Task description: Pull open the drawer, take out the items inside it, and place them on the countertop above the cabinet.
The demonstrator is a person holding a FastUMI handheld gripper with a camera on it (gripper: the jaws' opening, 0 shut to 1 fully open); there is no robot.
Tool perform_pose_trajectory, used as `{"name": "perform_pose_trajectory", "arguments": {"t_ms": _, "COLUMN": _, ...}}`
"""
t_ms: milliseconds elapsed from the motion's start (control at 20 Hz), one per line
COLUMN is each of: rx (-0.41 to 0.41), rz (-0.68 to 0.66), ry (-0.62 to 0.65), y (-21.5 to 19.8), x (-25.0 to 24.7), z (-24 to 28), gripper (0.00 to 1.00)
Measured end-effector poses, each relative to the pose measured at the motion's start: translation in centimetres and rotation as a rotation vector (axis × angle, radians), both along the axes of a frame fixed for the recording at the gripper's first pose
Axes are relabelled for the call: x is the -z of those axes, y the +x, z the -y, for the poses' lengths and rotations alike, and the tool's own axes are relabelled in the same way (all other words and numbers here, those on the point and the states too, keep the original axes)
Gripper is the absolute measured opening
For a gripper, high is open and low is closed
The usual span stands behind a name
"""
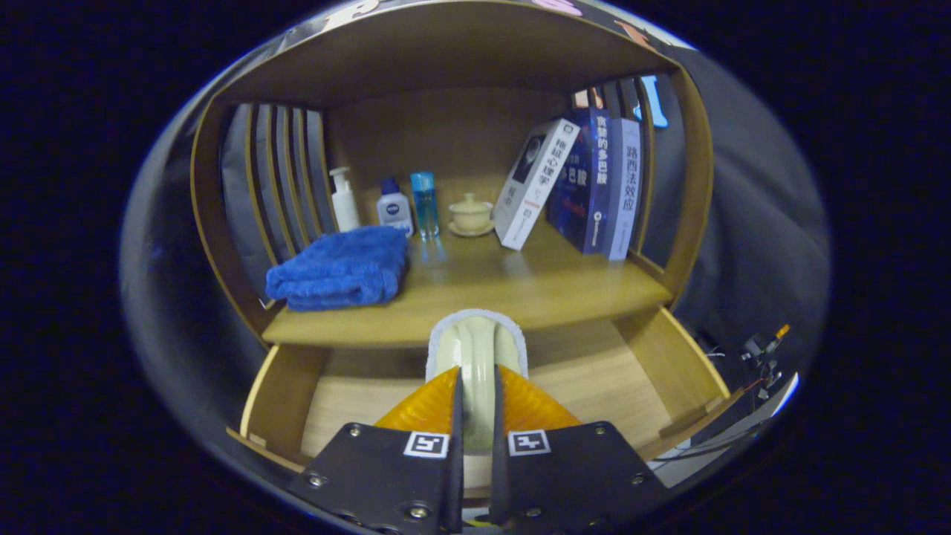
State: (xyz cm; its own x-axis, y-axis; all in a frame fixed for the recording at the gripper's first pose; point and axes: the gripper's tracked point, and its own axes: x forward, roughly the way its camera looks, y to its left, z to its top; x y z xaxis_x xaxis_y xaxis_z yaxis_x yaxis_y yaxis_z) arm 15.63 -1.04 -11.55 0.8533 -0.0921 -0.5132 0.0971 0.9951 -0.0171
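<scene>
Gripper [475,386] points level over the open drawer [594,371], both fingers pressed on a pale cream item [477,349] between them, countertop [520,286] just beyond its tip

A staged home corner inside a booth: a wooden cabinet [453,52] with slatted sides carries toiletry bottles [394,210], a folded blue towel [342,269], a lidded teacup [470,214] and leaning books [576,182] on its counter [520,286], black cloth [750,223] draped behind.
</scene>
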Motion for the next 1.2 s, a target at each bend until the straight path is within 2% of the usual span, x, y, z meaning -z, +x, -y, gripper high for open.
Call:
{"name": "perform_pose_trajectory", "arguments": {"t_ms": 250, "rx": -0.015, "rz": 0.066, "ry": 0.016, "y": 4.7, "x": -2.8, "z": -0.1, "gripper": 0.15}}
{"name": "perform_pose_trajectory", "arguments": {"t_ms": 550, "rx": -0.015, "rz": 0.026, "ry": 0.019, "y": 9.2, "x": -1.7, "z": 0.4, "gripper": 0.15}}
{"name": "perform_pose_trajectory", "arguments": {"t_ms": 700, "rx": -0.021, "rz": -0.031, "ry": 0.002, "y": 10.2, "x": 0.0, "z": 0.9, "gripper": 0.15}}
{"name": "perform_pose_trajectory", "arguments": {"t_ms": 1200, "rx": -0.062, "rz": 0.058, "ry": 0.022, "y": 13.7, "x": 0.5, "z": 0.2, "gripper": 0.15}}
